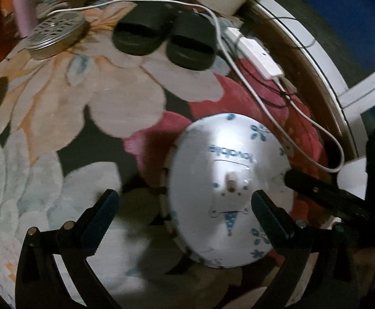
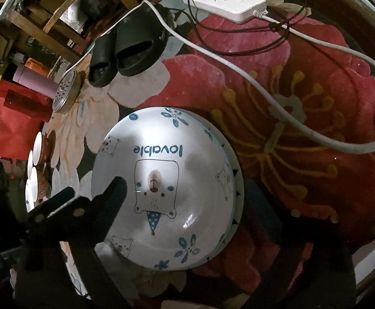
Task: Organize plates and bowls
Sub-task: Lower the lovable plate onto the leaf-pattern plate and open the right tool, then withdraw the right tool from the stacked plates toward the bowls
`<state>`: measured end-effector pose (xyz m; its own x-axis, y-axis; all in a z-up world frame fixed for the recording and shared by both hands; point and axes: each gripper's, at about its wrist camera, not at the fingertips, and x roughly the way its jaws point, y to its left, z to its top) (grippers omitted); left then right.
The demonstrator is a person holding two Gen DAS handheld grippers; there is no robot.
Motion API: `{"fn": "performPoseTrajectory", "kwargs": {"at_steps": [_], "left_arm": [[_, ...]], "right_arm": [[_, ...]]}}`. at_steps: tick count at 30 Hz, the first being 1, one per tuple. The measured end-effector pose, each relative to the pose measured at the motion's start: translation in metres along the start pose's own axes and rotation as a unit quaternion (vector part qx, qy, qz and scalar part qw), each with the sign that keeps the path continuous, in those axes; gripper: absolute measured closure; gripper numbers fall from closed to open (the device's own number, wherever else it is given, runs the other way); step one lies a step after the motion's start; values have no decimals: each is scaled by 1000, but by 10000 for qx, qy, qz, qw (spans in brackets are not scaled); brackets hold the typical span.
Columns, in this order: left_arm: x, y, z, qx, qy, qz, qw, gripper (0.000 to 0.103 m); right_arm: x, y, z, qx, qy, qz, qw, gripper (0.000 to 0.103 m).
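While the left hand-held gripper (image 1: 184, 206) hangs over the flowered rug (image 1: 58, 108) with its fingers spread wide and pinching nothing, the white bear-print plate (image 1: 228, 190) sits just ahead of it, partly behind its right finger. Beyond the plate lie black slippers (image 1: 161, 38), and left of those a perforated metal lid (image 1: 56, 34); a white power strip (image 1: 254, 51) lies to the plate's upper right.

Over to the right wrist view: the plate (image 2: 166, 188), reading "lovable", fills the gap of the right hand-held gripper (image 2: 190, 200). One finger overlaps its left rim, the other stands off its right edge. Gripping or not? Cannot tell. Small white cups (image 2: 34, 164) stand left of the plate.
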<state>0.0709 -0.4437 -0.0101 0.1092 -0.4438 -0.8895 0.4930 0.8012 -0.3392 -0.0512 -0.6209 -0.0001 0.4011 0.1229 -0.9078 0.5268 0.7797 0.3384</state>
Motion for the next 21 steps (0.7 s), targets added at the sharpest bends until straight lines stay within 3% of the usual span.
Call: {"fn": "performPoseTrajectory", "kwargs": {"at_steps": [21], "left_arm": [[-19,37,-5,-11,-213,593,9980,1]], "right_arm": [[6,39,-1,-347,-26,24,9994,3]]}}
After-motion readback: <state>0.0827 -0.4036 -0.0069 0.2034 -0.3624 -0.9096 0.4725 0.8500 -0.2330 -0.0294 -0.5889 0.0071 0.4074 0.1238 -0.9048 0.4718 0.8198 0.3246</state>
